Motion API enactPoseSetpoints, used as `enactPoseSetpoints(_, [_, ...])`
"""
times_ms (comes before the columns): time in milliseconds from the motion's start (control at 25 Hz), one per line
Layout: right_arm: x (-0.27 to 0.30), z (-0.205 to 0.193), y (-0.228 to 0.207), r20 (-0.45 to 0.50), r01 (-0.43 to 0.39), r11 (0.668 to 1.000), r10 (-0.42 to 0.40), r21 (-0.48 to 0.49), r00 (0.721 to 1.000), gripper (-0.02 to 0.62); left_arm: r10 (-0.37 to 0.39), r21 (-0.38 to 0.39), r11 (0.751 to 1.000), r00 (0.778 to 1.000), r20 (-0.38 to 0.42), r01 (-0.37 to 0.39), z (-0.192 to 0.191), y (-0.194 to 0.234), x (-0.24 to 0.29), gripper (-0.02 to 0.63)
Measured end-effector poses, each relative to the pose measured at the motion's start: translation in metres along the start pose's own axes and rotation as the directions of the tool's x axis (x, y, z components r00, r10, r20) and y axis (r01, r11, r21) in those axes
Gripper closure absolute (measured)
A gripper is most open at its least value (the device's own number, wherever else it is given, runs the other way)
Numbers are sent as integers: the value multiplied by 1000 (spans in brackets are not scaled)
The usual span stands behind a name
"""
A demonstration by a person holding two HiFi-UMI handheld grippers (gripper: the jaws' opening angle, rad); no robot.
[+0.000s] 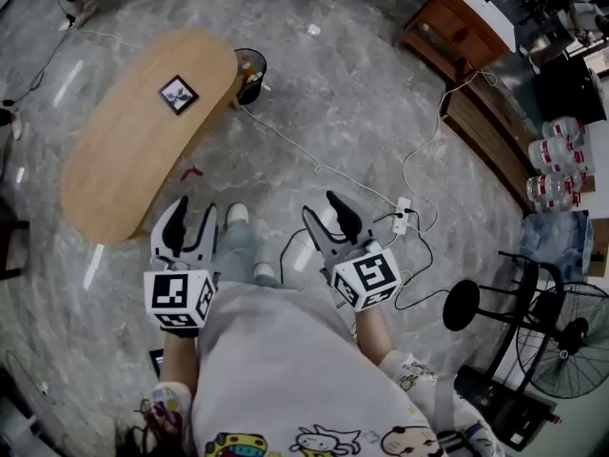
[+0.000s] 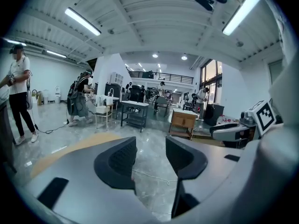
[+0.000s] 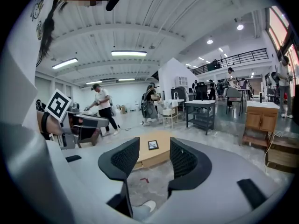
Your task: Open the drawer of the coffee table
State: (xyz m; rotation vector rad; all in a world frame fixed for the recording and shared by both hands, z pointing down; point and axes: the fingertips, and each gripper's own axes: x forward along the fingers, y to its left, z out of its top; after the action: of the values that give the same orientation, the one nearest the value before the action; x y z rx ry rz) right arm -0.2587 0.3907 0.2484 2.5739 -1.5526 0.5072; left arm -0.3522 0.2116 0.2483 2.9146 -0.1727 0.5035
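One wooden coffee table (image 1: pixel 124 160) lay ahead at the left, with a square black-and-white marker (image 1: pixel 178 94) on its top that bore a pattern, not words. Its drawer could not be made out from above. Near its end the left gripper (image 1: pixel 194 209) held its jaws apart, empty. The right gripper (image 1: pixel 322 208) did likewise over open marble floor (image 1: pixel 343 93). Farther right lay a power strip (image 1: pixel 403 215), and a fan (image 1: pixel 561 336) was cut off at the edge.

Looks down on a grey marbled floor (image 1: pixel 362 112), crossed by a white cable (image 1: pixel 285 141) running to a power strip (image 1: pixel 402 214). Has a wooden cabinet (image 1: pixel 447 25) at upper right, bottled water (image 1: pixel 554 152) near it, and a black stool (image 1: pixel 461 305) beside a standing fan (image 1: pixel 571 336). Opens into a white hall under ceiling strip lights (image 2: pixel 82 21), with a railed mezzanine (image 2: pixel 161 77) and tall windows (image 2: pixel 212 76).
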Motion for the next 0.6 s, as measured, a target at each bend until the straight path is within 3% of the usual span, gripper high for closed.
enactPoseSetpoints(320, [87,42,-30,-27,10,999,-11,-31,1000,400,-37,19,999,999,10,37,50,56,75,404])
enactPoseSetpoints(600, [136,70,-46,-35,16,1000,-17,-22,999,380,-39,-4,999,999,17,39,75,93,110,369])
